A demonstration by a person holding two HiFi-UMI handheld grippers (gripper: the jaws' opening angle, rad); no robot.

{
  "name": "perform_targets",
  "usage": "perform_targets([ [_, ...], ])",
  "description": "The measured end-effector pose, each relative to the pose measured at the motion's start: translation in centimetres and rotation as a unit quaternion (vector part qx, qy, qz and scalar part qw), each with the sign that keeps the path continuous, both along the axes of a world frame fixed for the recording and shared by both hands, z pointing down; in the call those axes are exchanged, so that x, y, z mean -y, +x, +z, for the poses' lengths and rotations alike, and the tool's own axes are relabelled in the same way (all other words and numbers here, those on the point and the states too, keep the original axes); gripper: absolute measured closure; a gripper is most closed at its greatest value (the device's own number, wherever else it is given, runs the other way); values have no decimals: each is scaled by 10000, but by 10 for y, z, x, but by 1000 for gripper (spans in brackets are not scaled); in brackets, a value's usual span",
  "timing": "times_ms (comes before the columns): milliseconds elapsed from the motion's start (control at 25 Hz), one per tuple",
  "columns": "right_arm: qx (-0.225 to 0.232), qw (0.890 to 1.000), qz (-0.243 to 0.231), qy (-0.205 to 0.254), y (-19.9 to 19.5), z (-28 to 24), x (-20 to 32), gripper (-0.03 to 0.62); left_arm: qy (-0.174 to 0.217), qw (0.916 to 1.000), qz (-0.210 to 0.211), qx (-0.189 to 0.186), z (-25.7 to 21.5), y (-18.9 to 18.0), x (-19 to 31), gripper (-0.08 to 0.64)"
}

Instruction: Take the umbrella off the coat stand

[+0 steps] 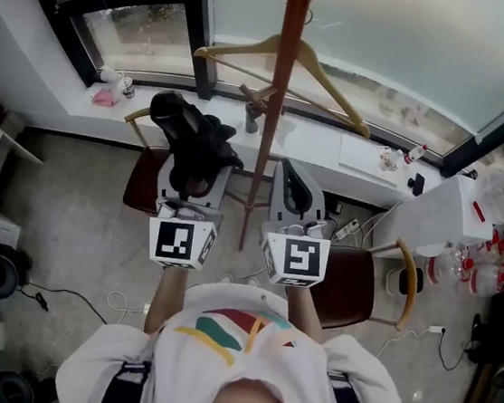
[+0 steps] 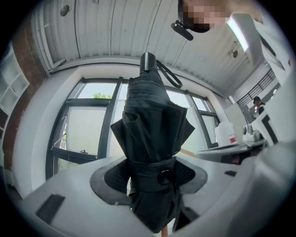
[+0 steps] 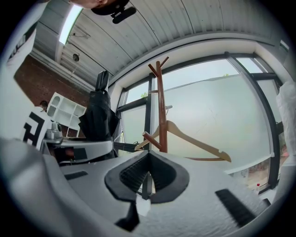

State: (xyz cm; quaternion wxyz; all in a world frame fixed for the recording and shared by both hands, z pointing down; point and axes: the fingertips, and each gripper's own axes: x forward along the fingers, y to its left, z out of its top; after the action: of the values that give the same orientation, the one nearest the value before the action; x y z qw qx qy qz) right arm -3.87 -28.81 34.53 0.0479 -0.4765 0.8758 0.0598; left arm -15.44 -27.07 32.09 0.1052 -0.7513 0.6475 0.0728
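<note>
A folded black umbrella [image 1: 191,143] stands upright between the jaws of my left gripper [image 1: 195,180], clear of the wooden coat stand [image 1: 277,108] to its right. In the left gripper view the pads press on the strapped middle of the umbrella [image 2: 152,139], inside the left gripper [image 2: 150,178]. My right gripper [image 1: 295,188] is beside the stand's pole, shut with nothing in it. The right gripper view shows the right gripper [image 3: 147,178] with its pads meeting, the coat stand [image 3: 162,111] ahead, and the umbrella [image 3: 98,115] at the left.
A wooden hanger [image 1: 330,87] hangs on the stand. A brown chair [image 1: 140,182] sits below the left gripper, another chair [image 1: 355,286] at the right. The window sill [image 1: 332,147] runs behind; a white cabinet [image 1: 442,215] and bottles [image 1: 472,264] stand at the right.
</note>
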Motion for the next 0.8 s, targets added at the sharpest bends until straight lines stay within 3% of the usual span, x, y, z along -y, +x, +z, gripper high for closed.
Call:
perform_targets([
  [280, -123, 9998, -13, -162, -2, 14, -1, 594, -363, 9985, 148, 374, 36, 17, -12, 318],
  [800, -554, 9982, 193, -149, -2, 23, 0, 594, -387, 9990, 127, -206, 44, 8, -2, 318],
])
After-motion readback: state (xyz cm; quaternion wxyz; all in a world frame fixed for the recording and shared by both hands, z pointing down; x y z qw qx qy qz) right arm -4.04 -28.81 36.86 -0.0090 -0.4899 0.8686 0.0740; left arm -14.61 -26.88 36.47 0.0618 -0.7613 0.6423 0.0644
